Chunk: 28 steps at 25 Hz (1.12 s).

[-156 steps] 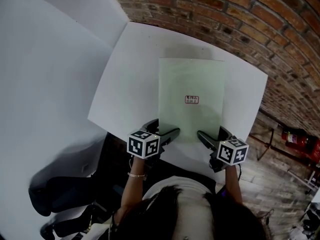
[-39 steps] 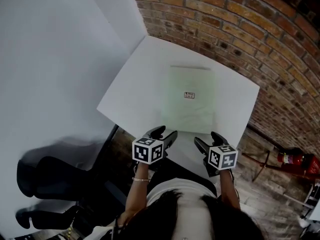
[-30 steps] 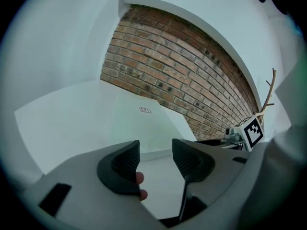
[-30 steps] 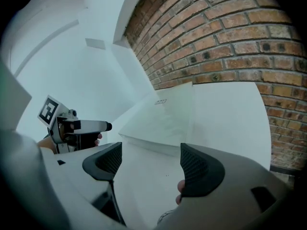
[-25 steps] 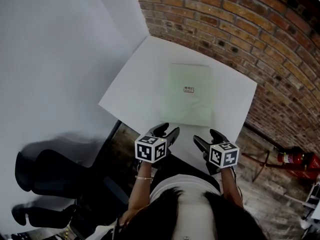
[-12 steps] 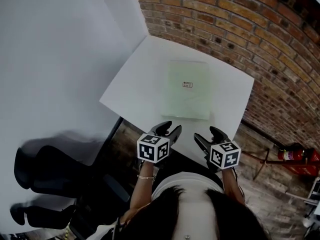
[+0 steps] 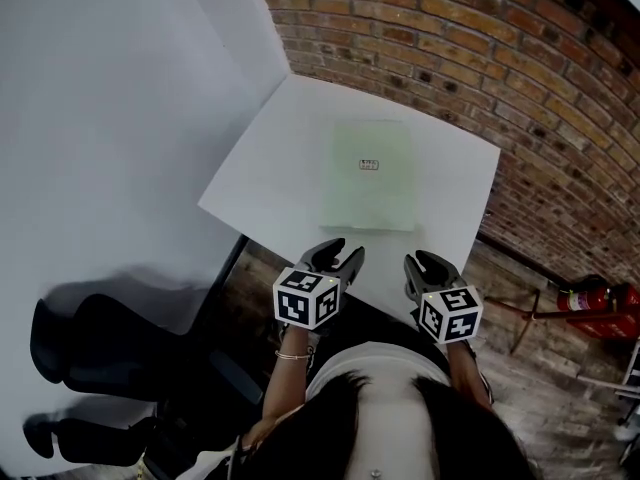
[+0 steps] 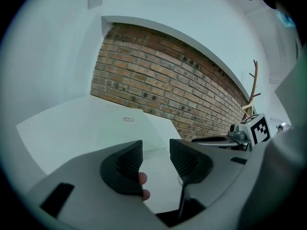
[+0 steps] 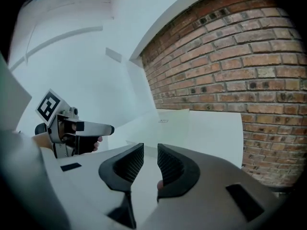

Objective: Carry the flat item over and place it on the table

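backed off flat item (image 7: 368, 175) on table (image 7: 270, 188), brick wall (image 7: 450, 28) behind, left gripper (image 7: 338, 251) half-open, right gripper (image 7: 428, 260) just closing narrow, both empty

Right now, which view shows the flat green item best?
The head view: the flat green item lies whole, seen from above, label visible. Both gripper views see it foreshortened, at a shallow angle.

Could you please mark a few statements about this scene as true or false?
The flat item lies on the table. True.
The right gripper grips the flat item. False: its jaws, which have just been closing, hold nothing; the item lies apart from them.
The wall behind the table is brick. True.
The fire extinguisher stands on the table. False: it is on the floor, to the right.
The item's label sits at one corner. False: it is near the middle.
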{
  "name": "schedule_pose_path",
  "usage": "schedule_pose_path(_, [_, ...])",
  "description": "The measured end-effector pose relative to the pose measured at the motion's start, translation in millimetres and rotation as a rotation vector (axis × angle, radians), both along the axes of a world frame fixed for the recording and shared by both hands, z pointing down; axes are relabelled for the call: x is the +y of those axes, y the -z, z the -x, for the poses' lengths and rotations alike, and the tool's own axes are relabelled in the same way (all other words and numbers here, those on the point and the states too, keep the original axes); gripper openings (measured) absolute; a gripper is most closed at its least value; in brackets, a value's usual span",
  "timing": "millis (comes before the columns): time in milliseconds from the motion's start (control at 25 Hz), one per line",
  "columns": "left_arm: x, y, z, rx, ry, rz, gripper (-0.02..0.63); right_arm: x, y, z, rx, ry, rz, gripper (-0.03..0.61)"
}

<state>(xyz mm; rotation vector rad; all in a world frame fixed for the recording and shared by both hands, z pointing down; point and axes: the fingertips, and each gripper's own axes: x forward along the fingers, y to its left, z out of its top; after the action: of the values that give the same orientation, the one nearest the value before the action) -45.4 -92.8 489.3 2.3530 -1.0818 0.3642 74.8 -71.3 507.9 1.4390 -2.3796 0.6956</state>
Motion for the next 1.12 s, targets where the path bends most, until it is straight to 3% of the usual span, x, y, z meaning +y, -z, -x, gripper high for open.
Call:
schedule_pose_path(320, [9, 16, -12, -0.024, -0.029, -0.076, 0.183, 5, 22, -6, 0.0, -0.019, -0.071, 0.098])
schedule_pose_path(520, [10, 30, -15, -0.036, -0.014, -0.14, 0.116, 6, 40, -10, 0.015, -0.031, -0.136, 0.087])
schedule_pose_path(960, [10, 78, -25, -0.033, 0.004, -0.321, 0.058, 12, 84, -17, 0.049, -0.046, -0.282, 0.08])
schedule_pose_path(1120, [15, 88, -28, -0.037, 0.005, -0.361, 0.048, 14, 103, -18, 0.009, -0.063, -0.325, 0.069])
